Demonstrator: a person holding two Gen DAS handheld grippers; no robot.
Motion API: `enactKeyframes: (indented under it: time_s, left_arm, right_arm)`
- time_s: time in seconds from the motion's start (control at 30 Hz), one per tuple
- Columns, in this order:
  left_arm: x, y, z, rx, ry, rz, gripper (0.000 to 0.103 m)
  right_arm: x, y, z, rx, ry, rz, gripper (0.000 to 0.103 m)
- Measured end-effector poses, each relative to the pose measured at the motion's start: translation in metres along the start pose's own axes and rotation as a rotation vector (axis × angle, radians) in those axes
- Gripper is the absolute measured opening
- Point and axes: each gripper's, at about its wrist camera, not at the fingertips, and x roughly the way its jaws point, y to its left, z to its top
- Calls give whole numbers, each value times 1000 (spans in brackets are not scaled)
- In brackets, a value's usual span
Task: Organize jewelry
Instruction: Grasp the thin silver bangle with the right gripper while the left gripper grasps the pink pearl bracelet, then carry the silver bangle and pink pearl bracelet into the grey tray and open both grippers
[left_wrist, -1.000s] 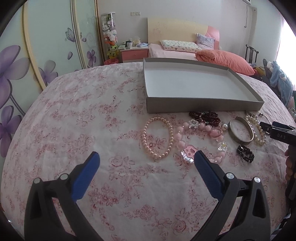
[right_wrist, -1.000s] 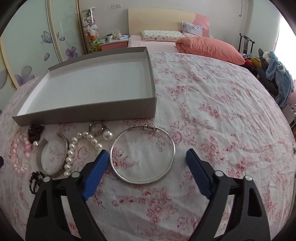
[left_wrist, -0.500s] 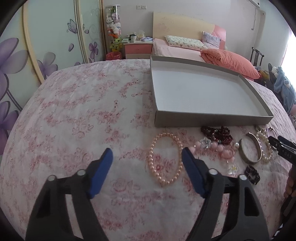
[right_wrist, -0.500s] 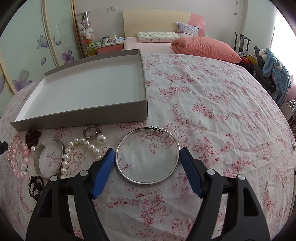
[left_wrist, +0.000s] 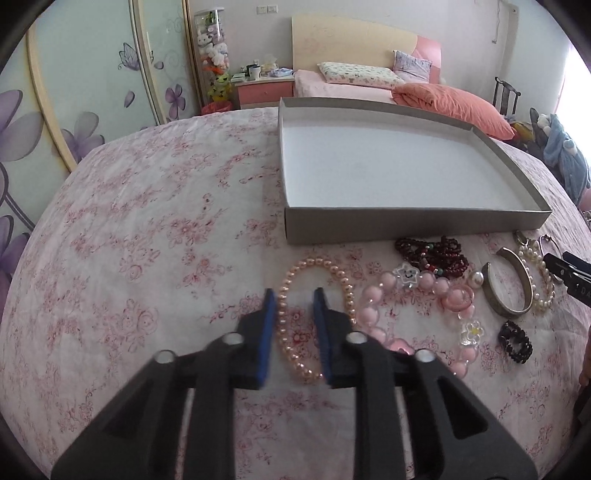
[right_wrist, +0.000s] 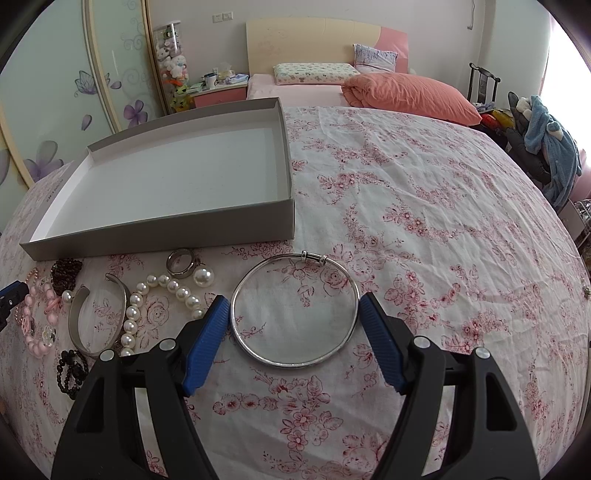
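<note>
My left gripper (left_wrist: 294, 295) has its blue jaws narrowed around the left side of a pink pearl bracelet (left_wrist: 314, 317) lying on the floral cloth; a small gap still shows beside the beads. My right gripper (right_wrist: 293, 304) is open, its jaws on either side of a thin silver bangle (right_wrist: 295, 310). An empty grey cardboard tray (left_wrist: 406, 221) stands behind the jewelry and also shows in the right wrist view (right_wrist: 166, 229).
Between the grippers lie a pink bead bracelet (left_wrist: 417, 295), dark red beads (left_wrist: 432, 254), a silver cuff (right_wrist: 92, 317), a white pearl strand (right_wrist: 147, 306), a steel ring (right_wrist: 180, 262) and a black bead piece (left_wrist: 515, 341). A bed with an orange pillow (right_wrist: 410, 94) stands behind.
My left gripper moved up over the pink pearl bracelet and its jaws closed most of the way around it. My right gripper edged forward until its jaws flank the silver bangle.
</note>
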Motion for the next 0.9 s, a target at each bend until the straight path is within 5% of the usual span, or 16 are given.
enactKeyframes:
  time_s: [0.1,0.43,0.9]
  left_arm:
    - [1,0,1,-3,-2,-2,7]
    - [0,7,7,-18,-9,-15,7]
    - [-44,2,11,-14,-139,-84,7]
  right_arm:
    - [0,0,0,1,0,2,72]
    - [-3,0,-1,10,-11,6,72]
    - [-27,2,-4,8,-91,33,72]
